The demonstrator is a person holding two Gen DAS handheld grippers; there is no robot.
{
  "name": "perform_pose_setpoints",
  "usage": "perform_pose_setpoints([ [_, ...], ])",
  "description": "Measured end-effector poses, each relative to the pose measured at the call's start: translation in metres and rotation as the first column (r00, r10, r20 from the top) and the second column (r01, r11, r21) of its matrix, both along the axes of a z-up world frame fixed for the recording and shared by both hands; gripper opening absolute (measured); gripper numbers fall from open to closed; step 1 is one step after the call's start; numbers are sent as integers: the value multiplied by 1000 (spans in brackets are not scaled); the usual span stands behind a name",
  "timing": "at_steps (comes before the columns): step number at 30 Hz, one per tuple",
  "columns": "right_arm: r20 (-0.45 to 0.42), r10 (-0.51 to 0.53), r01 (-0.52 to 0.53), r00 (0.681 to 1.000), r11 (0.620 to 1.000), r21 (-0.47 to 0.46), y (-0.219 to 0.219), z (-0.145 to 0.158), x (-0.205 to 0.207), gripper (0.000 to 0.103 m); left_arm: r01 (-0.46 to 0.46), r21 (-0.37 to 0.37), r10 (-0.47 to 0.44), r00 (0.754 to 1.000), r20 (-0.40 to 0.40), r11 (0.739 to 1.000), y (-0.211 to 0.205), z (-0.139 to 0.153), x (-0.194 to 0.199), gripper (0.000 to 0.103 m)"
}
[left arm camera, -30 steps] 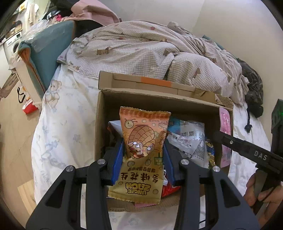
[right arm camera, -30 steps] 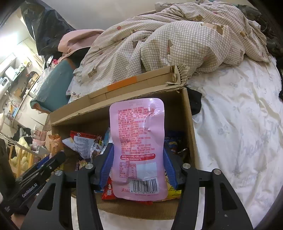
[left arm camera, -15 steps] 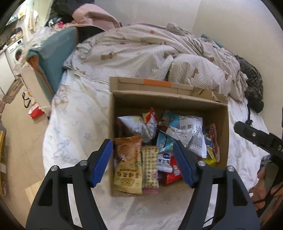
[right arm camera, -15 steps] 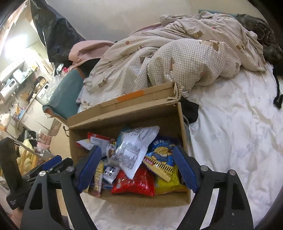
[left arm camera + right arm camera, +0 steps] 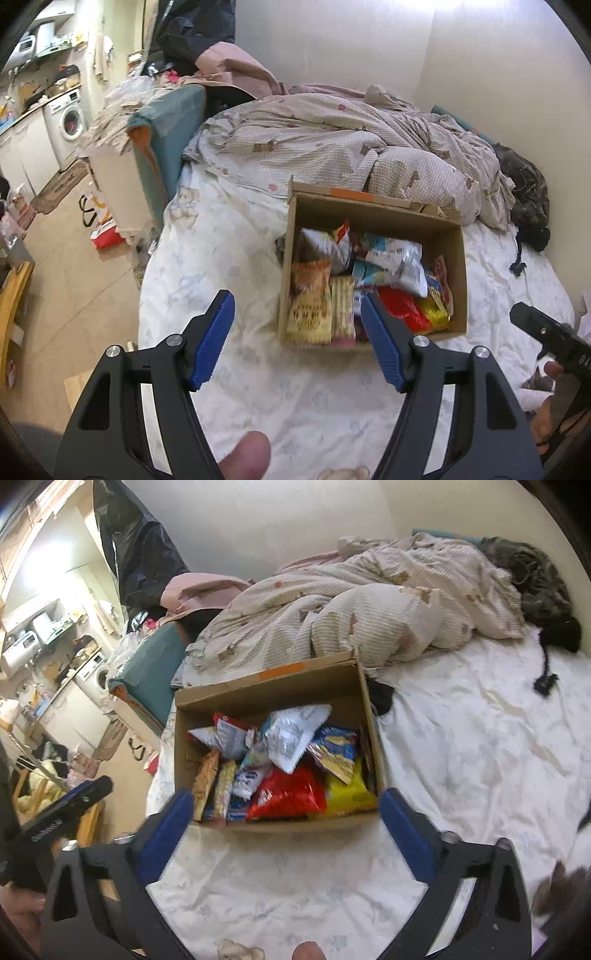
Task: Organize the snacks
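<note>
An open cardboard box [image 5: 456, 258] [image 5: 183, 746] sits on the white bed sheet and holds several snack packets. An orange peanut packet [image 5: 309, 299] lies at its left side, a red bag [image 5: 286, 794] and a yellow bag [image 5: 345, 788] at its near side, a silver-white bag [image 5: 291, 734] on top. My left gripper [image 5: 297, 332] is open and empty, pulled back above the sheet near the box's front left. My right gripper [image 5: 286, 819] is open and empty, held back from the box's near edge.
A crumpled checked duvet [image 5: 332, 144] lies behind the box. A dark garment [image 5: 528, 199] is at the far right by the wall. The bed's left edge drops to the floor [image 5: 74, 277], with a teal chair [image 5: 173, 125] and a washing machine [image 5: 70, 122] beyond.
Both grippers opened and let go of their packets, the orange one and the pink one, into the box. Both then drew back and up from the box.
</note>
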State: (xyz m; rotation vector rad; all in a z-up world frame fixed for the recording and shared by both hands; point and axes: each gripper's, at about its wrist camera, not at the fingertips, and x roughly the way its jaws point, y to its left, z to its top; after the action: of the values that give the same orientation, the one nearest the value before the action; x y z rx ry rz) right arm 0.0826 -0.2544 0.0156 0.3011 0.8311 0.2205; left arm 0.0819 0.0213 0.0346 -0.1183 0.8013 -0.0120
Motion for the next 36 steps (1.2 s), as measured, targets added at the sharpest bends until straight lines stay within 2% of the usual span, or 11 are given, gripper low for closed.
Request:
perform_pose_setpoints([
  [1,3,-11,11,1000,1000,-11,1,-2,-6,103,-3,5,3,1000,6,1000,0,0,-7,68],
  [3,-4,-23,23,1000,1000,-7,2,-8,-19,103,0,11,0,1000,23,1000,-1,-2,-22,83],
  [5,-1,-28,28,1000,1000,-3,3,-12,-28,103,0,12,-1,999,36,1000,-2,-4,-35,89],
  [10,22,-28,29,999,997,-67,13,-18,-51,103,3,24,-4,999,32,1000,-6,-13,-55,93],
  [12,33,-33,36,999,996,-86,16,-20,-57,103,3,19,-4,999,34,1000,-7,-17,-59,103],
  [16,55,-21,28,998,992,-124,26,-19,-60,103,-3,50,1,1000,31,999,-9,-25,-58,103],
  [22,75,-26,40,997,980,-193,37,-22,-57,103,-3,30,3,1000,-1,1000,-9,-35,-54,103],
  [26,68,-28,43,997,973,-227,43,-27,-55,103,-1,46,1,1000,-10,999,-13,-38,-52,103],
  [36,79,-39,58,996,966,-252,45,-28,-54,103,-9,34,10,999,-38,999,-12,-43,-47,103],
])
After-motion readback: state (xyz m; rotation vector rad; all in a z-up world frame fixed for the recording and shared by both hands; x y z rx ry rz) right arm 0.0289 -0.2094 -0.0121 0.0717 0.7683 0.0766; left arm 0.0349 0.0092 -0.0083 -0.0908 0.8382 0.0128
